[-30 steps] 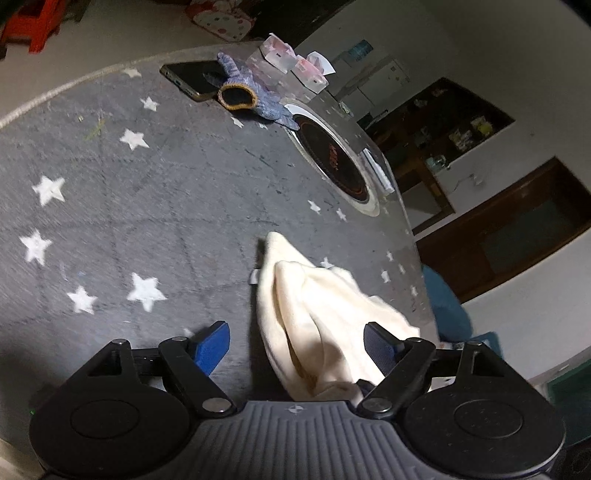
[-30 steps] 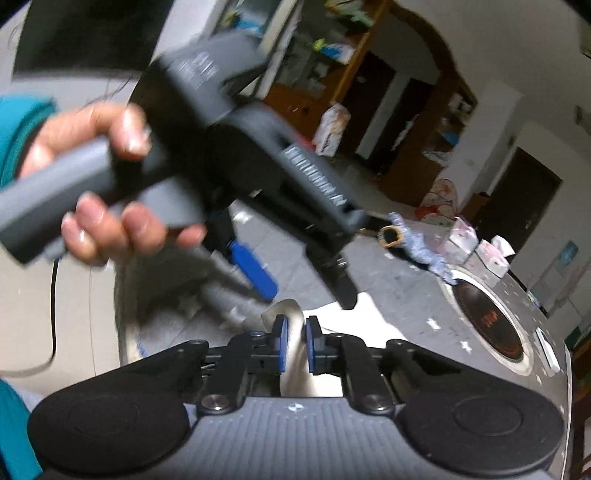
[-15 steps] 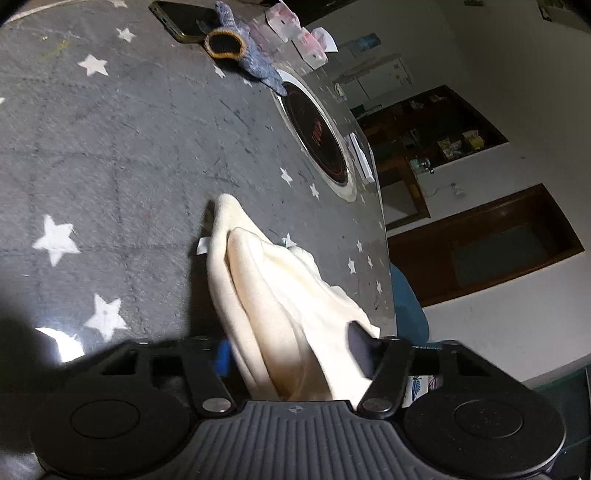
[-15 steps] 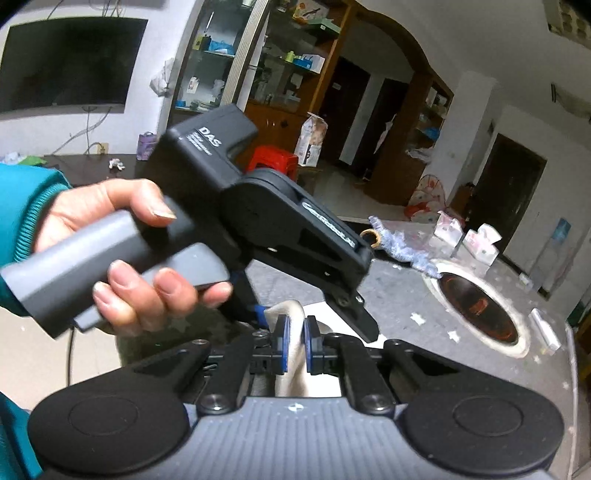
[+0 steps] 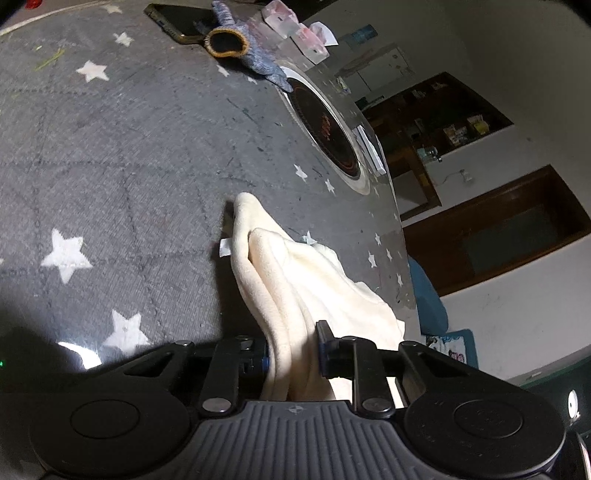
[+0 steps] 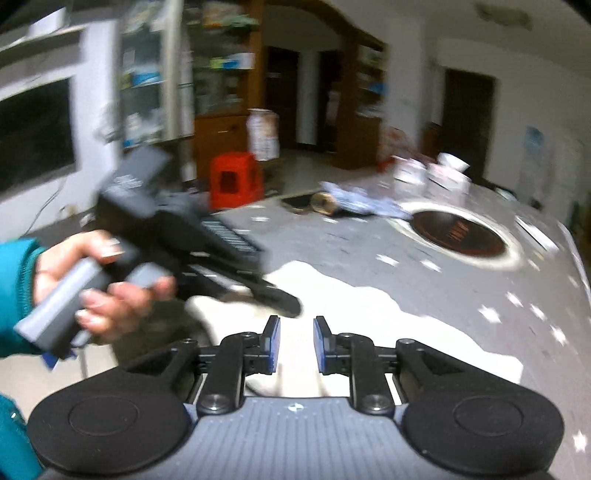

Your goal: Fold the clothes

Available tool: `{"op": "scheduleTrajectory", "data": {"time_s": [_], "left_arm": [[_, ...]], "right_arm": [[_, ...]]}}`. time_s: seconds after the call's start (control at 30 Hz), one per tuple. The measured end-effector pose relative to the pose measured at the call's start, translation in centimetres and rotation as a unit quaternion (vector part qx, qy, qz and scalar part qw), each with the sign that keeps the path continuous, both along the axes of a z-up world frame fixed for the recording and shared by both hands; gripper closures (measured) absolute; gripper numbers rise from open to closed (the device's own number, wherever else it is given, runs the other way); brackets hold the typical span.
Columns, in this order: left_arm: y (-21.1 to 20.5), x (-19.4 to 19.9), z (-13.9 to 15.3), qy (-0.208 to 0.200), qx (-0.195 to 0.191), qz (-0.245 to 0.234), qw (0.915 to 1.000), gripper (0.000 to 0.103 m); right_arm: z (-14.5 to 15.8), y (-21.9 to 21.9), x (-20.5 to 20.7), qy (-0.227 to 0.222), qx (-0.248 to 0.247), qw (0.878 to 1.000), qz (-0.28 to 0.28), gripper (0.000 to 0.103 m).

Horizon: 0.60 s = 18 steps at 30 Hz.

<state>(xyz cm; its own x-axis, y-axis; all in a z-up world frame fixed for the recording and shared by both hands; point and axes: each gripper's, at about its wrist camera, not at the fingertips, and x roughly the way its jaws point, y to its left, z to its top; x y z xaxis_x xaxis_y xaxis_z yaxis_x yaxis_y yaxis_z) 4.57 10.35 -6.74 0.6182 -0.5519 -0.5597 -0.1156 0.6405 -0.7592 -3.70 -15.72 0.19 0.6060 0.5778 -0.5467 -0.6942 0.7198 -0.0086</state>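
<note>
The left gripper pinches a bunched edge of the cream garment, which stretches away from it across the star-patterned table. The right gripper hangs parted over the cloth, holding nothing, slightly farther.

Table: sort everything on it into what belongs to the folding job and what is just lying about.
Belongs to the job:
- cream garment
- left tongs, closed on a bunched fold of it
- right tongs, open over the cloth

Just lying about:
- phone
- blue knit glove
- tissue packs
- round cooktop set in the table
</note>
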Motion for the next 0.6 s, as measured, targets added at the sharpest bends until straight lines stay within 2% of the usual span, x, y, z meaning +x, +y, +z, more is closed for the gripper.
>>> {"op": "scheduleTrajectory", "data": {"time_s": [0.17, 0.37, 0.43, 0.6], "left_arm": [[-0.5, 0.2, 0.5, -0.004, 0.028, -0.012, 0.9995, 0.077], [-1.0, 0.5, 1.0, -0.007, 0.052, -0.027, 0.9983, 0.076], [-1.1, 0.6, 1.1, -0.008, 0.058, -0.032, 0.9977, 0.076], [-1.5, 0.8, 1.6, -0.014, 0.086, -0.046, 0.9952, 0.076]], "right_arm": [[-1.2, -4.4, 2.1, 0.026, 0.006, 0.996, -0.081, 0.077], [-2.7, -9.6, 4.5, 0.061, 0.018, 0.982, -0.175, 0.075], [-3.1, -10.7, 5.4, 0.075, 0.036, 0.978, -0.191, 0.069], [-4.0, -12.5, 7.8, 0.107, 0.078, 0.967, -0.219, 0.068]]}}
